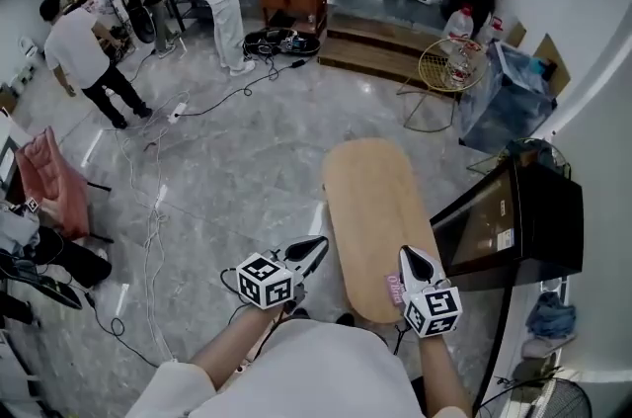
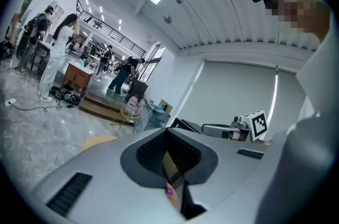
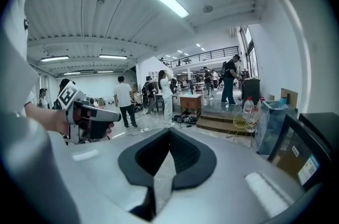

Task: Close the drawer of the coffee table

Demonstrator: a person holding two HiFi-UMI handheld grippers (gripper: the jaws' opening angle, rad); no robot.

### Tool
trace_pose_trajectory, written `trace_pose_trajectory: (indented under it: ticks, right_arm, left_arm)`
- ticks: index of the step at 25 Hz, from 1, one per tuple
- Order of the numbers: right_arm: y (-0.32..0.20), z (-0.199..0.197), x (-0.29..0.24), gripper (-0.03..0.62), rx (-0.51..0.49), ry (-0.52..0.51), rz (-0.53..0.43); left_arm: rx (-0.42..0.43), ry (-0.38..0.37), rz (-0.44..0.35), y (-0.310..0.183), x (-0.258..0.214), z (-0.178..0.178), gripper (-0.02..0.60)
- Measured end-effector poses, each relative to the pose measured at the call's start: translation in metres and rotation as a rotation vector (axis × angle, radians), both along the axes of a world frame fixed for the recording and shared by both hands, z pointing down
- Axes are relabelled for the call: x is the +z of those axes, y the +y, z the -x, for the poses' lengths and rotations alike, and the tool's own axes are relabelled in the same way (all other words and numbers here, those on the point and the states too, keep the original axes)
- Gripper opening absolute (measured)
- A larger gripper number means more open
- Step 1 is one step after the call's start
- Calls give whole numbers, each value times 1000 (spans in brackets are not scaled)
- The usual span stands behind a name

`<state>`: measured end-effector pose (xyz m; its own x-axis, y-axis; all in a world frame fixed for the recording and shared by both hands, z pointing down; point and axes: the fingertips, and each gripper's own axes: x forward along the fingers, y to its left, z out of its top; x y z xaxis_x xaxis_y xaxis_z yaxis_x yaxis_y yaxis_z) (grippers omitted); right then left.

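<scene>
The coffee table (image 1: 370,209) has a long oval top of light wood and stands on the grey marble floor in the head view; its far end shows in the left gripper view (image 2: 98,141). No drawer shows in any view. My left gripper (image 1: 316,246) is held up beside the table's near left edge, its jaws shut with nothing between them (image 2: 167,130). My right gripper (image 1: 415,258) hovers over the table's near end, also shut and empty (image 3: 169,130). Both point away from me, roughly level.
A black cabinet with a glass front (image 1: 513,218) stands close to the table's right side. Cables (image 1: 148,218) run over the floor at the left. A pink chair (image 1: 49,174), a wire chair (image 1: 449,65) and several people are further off.
</scene>
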<state>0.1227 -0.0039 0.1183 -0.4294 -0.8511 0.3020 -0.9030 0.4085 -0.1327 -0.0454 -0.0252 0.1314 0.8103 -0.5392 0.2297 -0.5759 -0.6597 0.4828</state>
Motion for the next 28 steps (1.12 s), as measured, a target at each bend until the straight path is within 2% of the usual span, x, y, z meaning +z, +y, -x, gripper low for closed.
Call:
trace_pose_trajectory:
  ticks: [6,8,14,28]
  right_arm:
    - [10,7,-30,11,-30,30,-75]
    - [14,8,-35,11,-36,44,-96]
    - [22,4,-43,10,-17,35,-155]
    - [28,1,-48,11,-17,48,-162]
  left_arm:
    - [-51,-59,-149,0,-35,17,8]
    - [-57,-86,-173,2,-37,23,8]
    - [-74,-94,-176,3,-37,35,8]
    - [-77,-78,-188,5,-43,30,8]
